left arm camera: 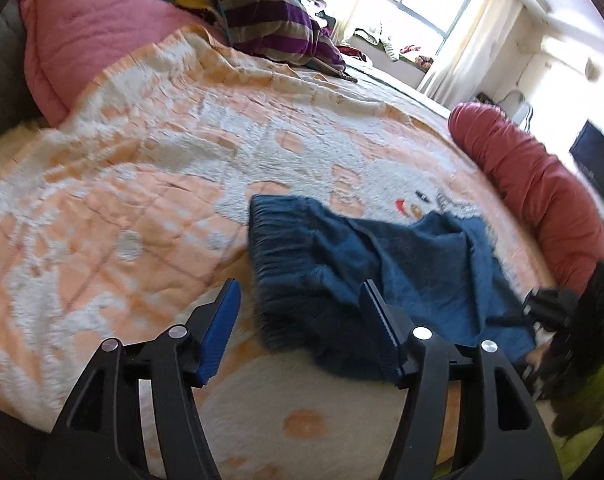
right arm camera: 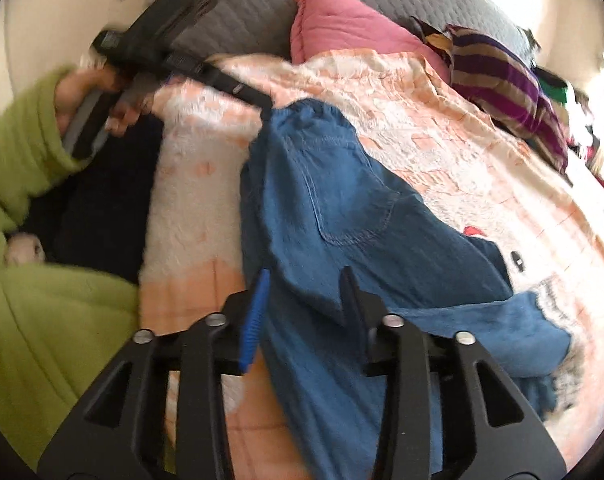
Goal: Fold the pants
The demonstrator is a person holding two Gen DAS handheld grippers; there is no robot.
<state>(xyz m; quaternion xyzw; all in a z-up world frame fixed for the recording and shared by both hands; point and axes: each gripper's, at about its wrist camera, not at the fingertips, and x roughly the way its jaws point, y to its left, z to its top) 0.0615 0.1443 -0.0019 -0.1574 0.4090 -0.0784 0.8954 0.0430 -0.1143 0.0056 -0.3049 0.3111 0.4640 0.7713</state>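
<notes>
Blue denim pants [left arm camera: 402,264] lie on the bed's peach and white fleece blanket [left arm camera: 142,184]. Their gathered elastic waistband [left arm camera: 278,248] points toward my left gripper [left arm camera: 300,292]. That gripper is open, and the waistband corner sits between its blue pads without being pressed. In the right wrist view the pants [right arm camera: 342,200] show a back pocket, with one leg trailing off to the right. My right gripper [right arm camera: 305,280] is open low over the fabric near the bed's edge. The left gripper [right arm camera: 262,104], held by a hand [right arm camera: 82,92] in a green sleeve, reaches the waistband.
A pink pillow [left arm camera: 86,36] and a purple striped blanket [left arm camera: 278,20] lie at the head of the bed. A red bolster [left arm camera: 534,184] runs along the far side. The person's green garment [right arm camera: 42,320] fills the lower left. A bright window [left arm camera: 430,0] is behind.
</notes>
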